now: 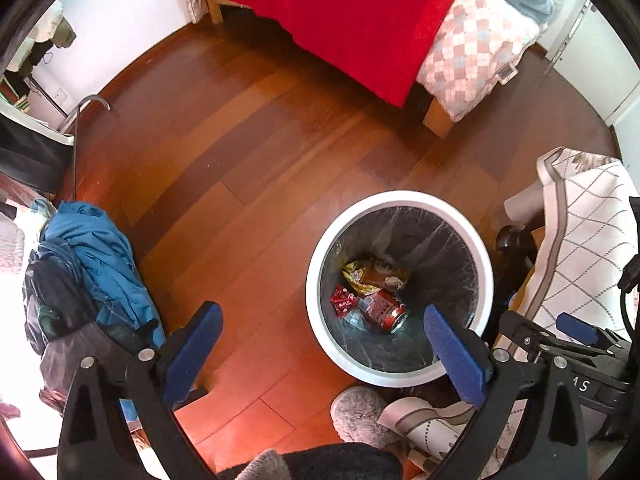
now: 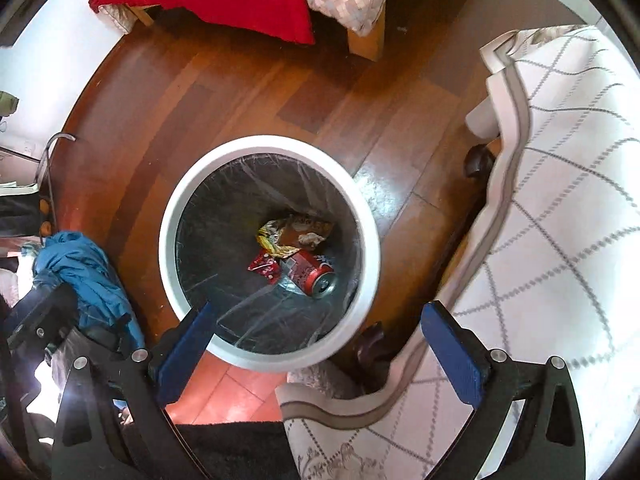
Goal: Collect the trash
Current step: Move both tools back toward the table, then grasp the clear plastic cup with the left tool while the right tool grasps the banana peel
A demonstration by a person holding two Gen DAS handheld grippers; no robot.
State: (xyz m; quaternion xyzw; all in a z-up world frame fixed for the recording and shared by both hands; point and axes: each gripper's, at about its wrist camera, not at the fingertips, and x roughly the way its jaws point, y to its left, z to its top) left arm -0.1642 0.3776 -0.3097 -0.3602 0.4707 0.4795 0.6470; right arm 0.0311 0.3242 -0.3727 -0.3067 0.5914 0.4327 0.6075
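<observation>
A white round trash bin (image 1: 320, 264) with a dark liner stands on the wooden floor; it also shows in the right wrist view (image 2: 170, 216). Inside lie a red soda can (image 1: 384, 310) (image 2: 314, 274), a brown and yellow snack wrapper (image 1: 374, 276) (image 2: 294, 234) and a small red wrapper (image 1: 342, 300) (image 2: 262, 266). My left gripper (image 1: 320, 344) is open and empty, above the floor and the bin's left rim. My right gripper (image 2: 316, 344) is open and empty, above the bin's near rim. The right gripper also shows at the right edge of the left wrist view (image 1: 576, 330).
A bed with a red blanket (image 1: 348, 12) and checked quilt (image 1: 476, 48) stands at the back. A white quilted cover (image 2: 560, 220) lies to the right of the bin. Blue and dark clothes (image 1: 92, 264) are piled at the left. A grey slipper (image 1: 360, 412) lies near the bin.
</observation>
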